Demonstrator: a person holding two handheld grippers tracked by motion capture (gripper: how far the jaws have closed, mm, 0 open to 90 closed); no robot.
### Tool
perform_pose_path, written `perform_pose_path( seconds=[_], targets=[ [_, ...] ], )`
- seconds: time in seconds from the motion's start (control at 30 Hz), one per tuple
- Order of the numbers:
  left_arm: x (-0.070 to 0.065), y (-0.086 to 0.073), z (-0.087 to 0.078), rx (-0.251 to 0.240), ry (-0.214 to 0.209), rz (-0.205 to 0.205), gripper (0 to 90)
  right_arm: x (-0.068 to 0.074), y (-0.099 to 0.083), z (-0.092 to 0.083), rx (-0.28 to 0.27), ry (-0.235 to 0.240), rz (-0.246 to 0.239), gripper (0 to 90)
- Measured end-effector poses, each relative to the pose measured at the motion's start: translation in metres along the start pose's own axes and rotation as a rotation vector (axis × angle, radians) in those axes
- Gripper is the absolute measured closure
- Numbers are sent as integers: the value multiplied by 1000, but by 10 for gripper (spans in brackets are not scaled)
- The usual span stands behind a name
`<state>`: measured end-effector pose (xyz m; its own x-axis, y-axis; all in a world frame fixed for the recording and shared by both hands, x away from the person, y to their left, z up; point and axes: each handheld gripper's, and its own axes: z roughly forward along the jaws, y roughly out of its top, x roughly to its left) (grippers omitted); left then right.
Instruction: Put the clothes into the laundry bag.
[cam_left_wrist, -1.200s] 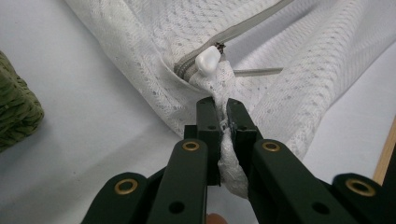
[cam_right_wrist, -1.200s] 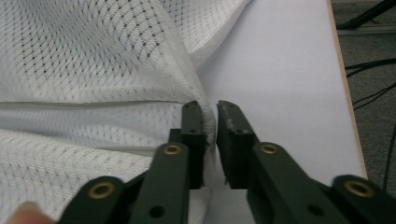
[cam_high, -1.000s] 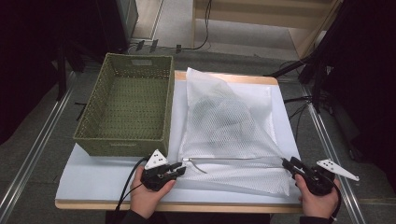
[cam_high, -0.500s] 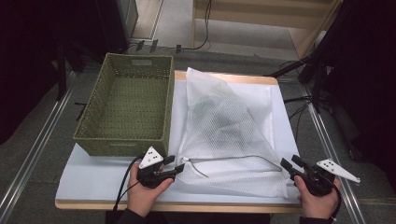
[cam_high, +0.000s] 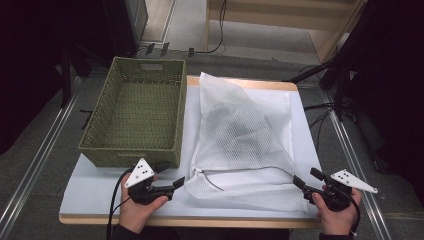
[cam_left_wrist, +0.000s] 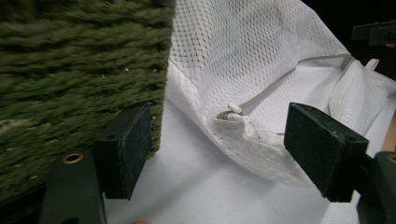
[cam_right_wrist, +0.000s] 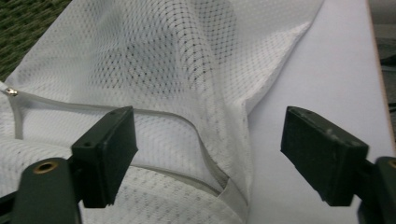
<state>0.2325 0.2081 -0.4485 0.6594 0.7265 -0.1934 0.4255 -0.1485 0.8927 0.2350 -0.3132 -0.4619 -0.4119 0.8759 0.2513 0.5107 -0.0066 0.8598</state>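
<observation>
Mesh laundry bag lies centre-right of high view, zipper mouth unzipped along near edge, dark clothes inside, ready for unloading into green basket at upper left

Left gripper and right gripper flank bag corners, jaws just been opening, now spread, nothing between pads
</observation>
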Motion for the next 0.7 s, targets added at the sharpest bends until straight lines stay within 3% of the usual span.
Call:
perform_pose_path(
  seconds=[0.1,0.3,0.43,0.7],
  targets=[
    [5,1,-8,0,-10,-22,140,1,-1,0,9,12,-1,134],
    [19,-1,-28,-16,-42,-16,15,0,-2,1,20,12,-6,115],
    [27,-3,-40,-26,-20,-12,13,-1,-4,2,27,13,-10,98],
    [44,-4,-60,-60,-20,-28,0,-2,-5,0,23,0,-7,79]
  ],
)
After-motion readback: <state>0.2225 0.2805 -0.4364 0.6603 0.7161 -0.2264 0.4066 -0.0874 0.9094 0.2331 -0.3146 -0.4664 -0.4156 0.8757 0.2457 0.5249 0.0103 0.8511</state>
